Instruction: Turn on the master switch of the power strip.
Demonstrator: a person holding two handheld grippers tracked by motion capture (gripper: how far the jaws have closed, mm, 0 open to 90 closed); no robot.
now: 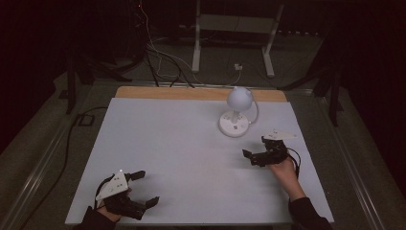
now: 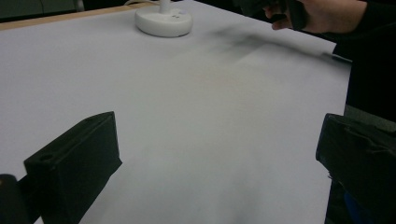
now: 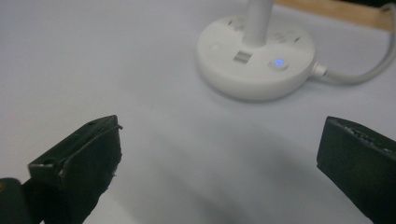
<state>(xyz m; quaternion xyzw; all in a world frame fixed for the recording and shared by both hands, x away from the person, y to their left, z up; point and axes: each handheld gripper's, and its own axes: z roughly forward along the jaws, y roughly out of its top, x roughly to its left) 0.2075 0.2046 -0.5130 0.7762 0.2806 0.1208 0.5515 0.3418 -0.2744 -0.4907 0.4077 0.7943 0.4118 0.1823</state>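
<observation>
A small white desk lamp (image 1: 239, 99) with a round head stands on its disc base (image 1: 234, 126) at the far right of the white table (image 1: 182, 148). In the right gripper view the base (image 3: 254, 60) is close ahead, with a blue lit button (image 3: 279, 63) and a white cable (image 3: 355, 74) leaving to the right. My right gripper (image 1: 256, 147) hovers just in front of the base, open and holding nothing (image 3: 219, 154). My left gripper (image 1: 146, 188) rests near the front left edge, open wide and holding nothing (image 2: 217, 154). It faces the lamp base (image 2: 163, 21) far off.
A wooden strip (image 1: 201, 93) runs along the table's far edge. Beyond it, white stand legs (image 1: 196, 43) and loose cables (image 1: 163, 62) lie on the dark floor. In the left gripper view the person's other hand (image 2: 322, 14) holds the right gripper at top right.
</observation>
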